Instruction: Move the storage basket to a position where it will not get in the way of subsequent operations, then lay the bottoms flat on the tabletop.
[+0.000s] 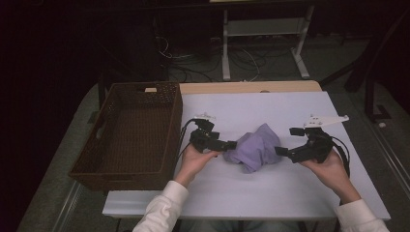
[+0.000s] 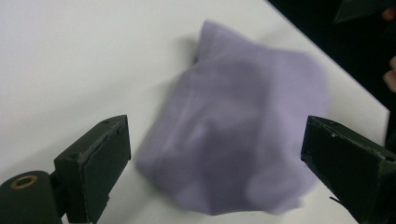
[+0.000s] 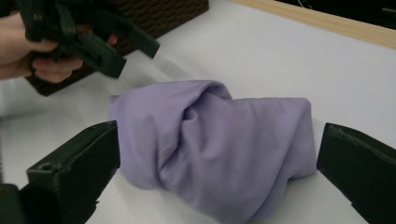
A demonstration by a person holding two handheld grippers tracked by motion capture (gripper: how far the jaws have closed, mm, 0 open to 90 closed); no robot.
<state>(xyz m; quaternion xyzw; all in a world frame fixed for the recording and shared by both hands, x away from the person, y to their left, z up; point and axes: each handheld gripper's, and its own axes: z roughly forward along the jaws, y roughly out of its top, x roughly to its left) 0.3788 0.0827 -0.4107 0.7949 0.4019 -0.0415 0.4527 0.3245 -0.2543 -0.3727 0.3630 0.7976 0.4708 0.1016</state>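
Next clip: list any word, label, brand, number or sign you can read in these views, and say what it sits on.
None can be read.
The pale tag on the far rim of the brown basket is too small to tell whether it bears writing.
The purple cloth, the white table, the left gripper and the right gripper carry no visible lettering.
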